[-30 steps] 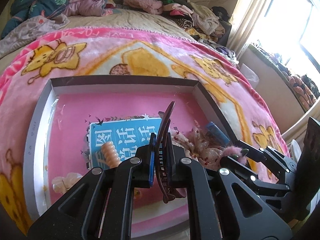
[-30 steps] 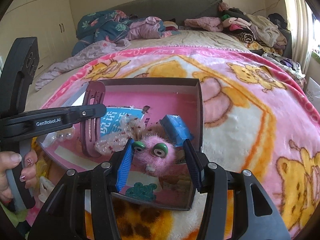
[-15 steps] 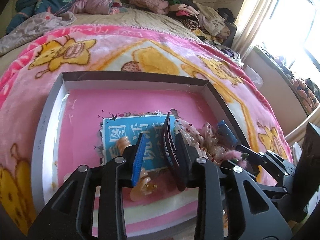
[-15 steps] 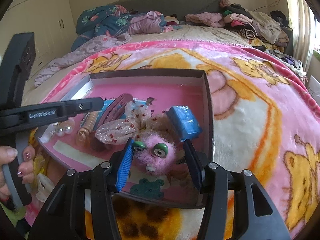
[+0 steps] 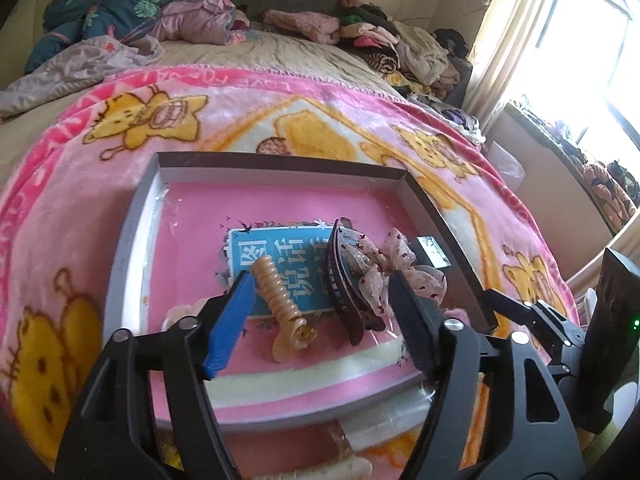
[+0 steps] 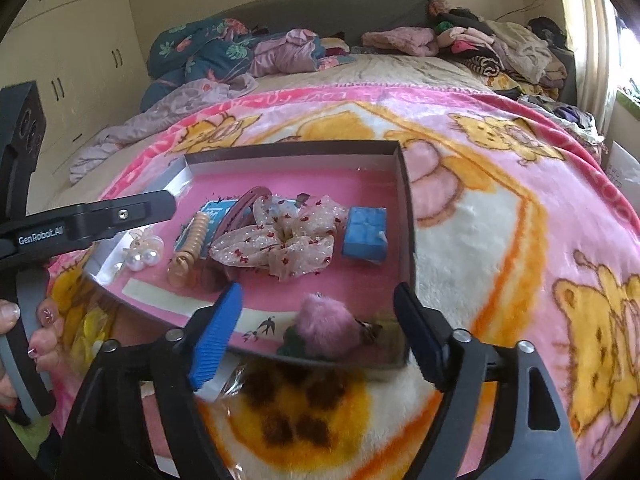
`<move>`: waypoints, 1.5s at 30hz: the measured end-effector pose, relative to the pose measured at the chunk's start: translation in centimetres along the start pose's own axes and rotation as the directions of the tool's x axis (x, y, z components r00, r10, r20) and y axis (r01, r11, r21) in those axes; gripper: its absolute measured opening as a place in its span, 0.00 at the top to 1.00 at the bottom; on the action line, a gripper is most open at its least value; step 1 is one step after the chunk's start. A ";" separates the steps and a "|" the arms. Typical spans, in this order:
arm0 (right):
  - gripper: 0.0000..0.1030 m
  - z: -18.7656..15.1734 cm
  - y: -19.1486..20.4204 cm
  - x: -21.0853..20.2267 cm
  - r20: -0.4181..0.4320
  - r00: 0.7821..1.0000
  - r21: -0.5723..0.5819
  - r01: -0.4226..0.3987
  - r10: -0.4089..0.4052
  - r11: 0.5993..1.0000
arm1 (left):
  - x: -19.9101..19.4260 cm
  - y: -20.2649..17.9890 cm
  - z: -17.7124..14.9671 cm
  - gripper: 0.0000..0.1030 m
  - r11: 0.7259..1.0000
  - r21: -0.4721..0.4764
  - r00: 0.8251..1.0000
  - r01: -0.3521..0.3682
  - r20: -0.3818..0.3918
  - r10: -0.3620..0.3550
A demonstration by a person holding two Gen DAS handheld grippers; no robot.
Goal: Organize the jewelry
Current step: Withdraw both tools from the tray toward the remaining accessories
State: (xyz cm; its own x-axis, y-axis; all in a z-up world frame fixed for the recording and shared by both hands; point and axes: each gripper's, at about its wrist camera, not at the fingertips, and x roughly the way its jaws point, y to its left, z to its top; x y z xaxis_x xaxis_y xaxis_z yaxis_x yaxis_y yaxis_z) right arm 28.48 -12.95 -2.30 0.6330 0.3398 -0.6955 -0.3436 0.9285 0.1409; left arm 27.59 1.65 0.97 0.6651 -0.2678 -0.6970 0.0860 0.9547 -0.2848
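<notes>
A shallow grey-walled box (image 5: 276,168) (image 6: 404,208) with a pink floor lies on the bed. In it lie a dark maroon hair clip (image 5: 344,284) (image 6: 240,208), a tan spiral hair tie (image 5: 280,300) (image 6: 192,248), a sheer spotted scrunchie (image 5: 384,264) (image 6: 280,244), a blue block (image 6: 365,233), pearl pieces (image 6: 142,254) and a pink furry clip (image 6: 326,330). My left gripper (image 5: 320,320) is open and empty just above the maroon clip and spiral tie. My right gripper (image 6: 316,332) is open and empty, with the furry clip lying below it by the box's near wall.
The box sits on a pink and yellow cartoon blanket (image 5: 240,112) (image 6: 520,240). Piled clothes (image 5: 400,48) line the far side of the bed. A window (image 5: 592,60) is at the right. A hand (image 6: 24,336) holds the left gripper's handle.
My left gripper opened and let the maroon clip down into the box. My right gripper opened and dropped the pink furry clip into the box, then drew back.
</notes>
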 end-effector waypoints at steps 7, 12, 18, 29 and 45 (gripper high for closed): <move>0.15 -0.5 -0.1 -2.4 0.032 0.999 0.020 0.011 -0.012 1.000 | -3.0 0.9 -1.2 0.18 0.999 -0.031 0.999 -0.032 0.031 0.033; 0.13 -0.6 0.3 -4.2 0.057 0.998 0.018 0.010 -0.011 1.000 | -5.0 1.3 -2.3 0.11 0.998 -0.043 0.998 -0.048 0.046 0.050; 0.13 -0.9 1.3 -5.9 0.073 0.997 -0.002 0.009 -0.009 1.000 | -7.0 1.8 -3.5 0.11 0.997 -0.054 0.996 -0.063 0.060 0.066; 0.13 -1.9 3.2 -8.0 0.079 0.997 -0.037 -0.002 0.005 0.999 | -10.0 2.5 -5.7 0.11 0.994 -0.072 0.993 -0.083 0.082 0.089; 0.13 -4.0 5.9 -9.8 0.054 0.998 -0.100 -0.030 0.036 0.995 | -12.9 3.0 -8.5 0.11 0.991 -0.068 0.988 -0.118 0.089 0.124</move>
State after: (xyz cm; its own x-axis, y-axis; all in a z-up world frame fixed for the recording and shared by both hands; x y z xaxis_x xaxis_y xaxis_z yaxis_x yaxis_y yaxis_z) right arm 17.46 -11.41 2.50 0.6570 0.3806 -0.6507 -0.4304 0.8981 0.0907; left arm 12.93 6.87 3.48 0.7340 -0.1351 -0.6656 -0.0437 0.9686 -0.2448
